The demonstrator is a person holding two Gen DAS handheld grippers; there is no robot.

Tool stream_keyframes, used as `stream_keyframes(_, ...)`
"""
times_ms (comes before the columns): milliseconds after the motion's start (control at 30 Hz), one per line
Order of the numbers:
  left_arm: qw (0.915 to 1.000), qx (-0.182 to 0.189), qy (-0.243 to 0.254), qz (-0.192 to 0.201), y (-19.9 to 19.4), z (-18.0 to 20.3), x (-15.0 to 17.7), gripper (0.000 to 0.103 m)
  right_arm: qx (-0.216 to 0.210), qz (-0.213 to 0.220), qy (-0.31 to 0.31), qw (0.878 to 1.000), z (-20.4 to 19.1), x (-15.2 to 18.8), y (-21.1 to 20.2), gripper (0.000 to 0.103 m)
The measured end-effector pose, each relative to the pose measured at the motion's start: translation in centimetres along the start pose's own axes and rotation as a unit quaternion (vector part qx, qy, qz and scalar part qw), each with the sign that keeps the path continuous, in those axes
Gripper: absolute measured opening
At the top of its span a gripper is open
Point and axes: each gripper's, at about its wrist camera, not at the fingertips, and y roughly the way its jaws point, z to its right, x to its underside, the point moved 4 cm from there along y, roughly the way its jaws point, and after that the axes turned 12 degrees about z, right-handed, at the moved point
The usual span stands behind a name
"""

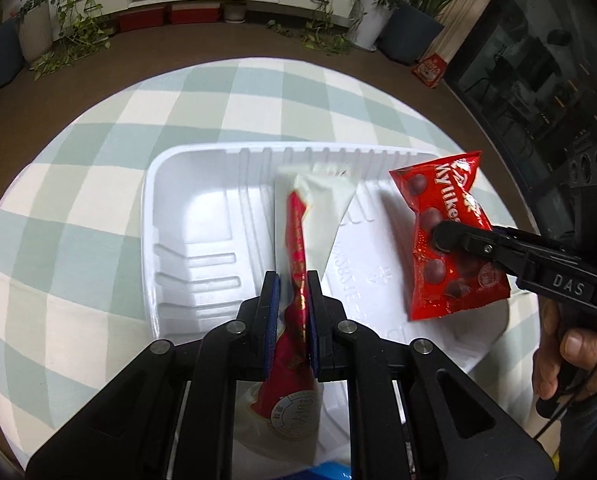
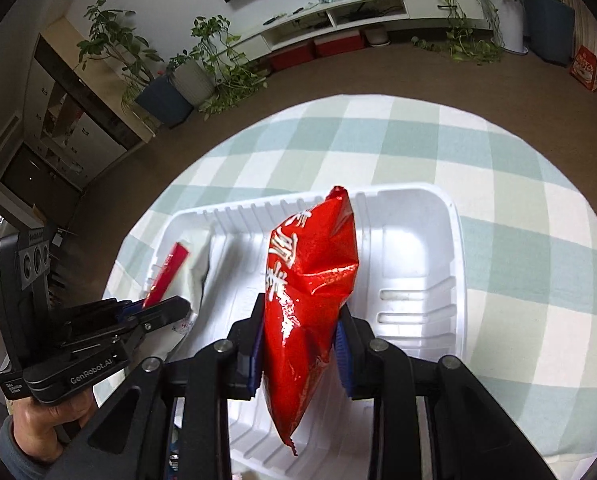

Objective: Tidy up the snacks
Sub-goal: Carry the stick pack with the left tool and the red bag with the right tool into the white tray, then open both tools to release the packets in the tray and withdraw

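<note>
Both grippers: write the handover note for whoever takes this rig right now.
Left gripper: shut on the white-and-red packet, held over the white tray.
Right gripper: shut on the red chocolate bag, also over the tray.
Tray sits on the checked tablecloth.
Done: both snacks picked up and brought to the tray.
Left: lower and release each; neither lies in the tray yet.

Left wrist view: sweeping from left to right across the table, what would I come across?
Checked tablecloth → white tray → red-and-white packet, pinched in the left gripper → red chocolate-ball bag, held by the right gripper → the person's hand.
</note>
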Motion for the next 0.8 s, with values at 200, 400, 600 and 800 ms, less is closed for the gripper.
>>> stream_keyframes(200,1.0000,-0.008,0.001,0.000,0.9,-0.2,-0.2,0.011,-0.001,-0.006,0.013,1.000,1.1,0.5,0.6,0.032)
stream_keyframes(400,0.9999,-0.013,0.011,0.004,0.7,0.3,-0.2,0.011,-0.005,-0.005,0.007,1.000,1.1,0.7,0.7,0.032)
stream_keyframes(600,0.9997,-0.016,0.018,0.004,0.6,0.6,-0.2,0.011,-0.010,-0.005,0.011,1.000,1.5,0.9,0.9,0.037)
stream_keyframes(800,0.9994,-0.031,0.007,0.016,0.0,0.3,-0.6,0.012,-0.004,0.000,-0.003,1.000,1.4,0.8,0.6,0.050)
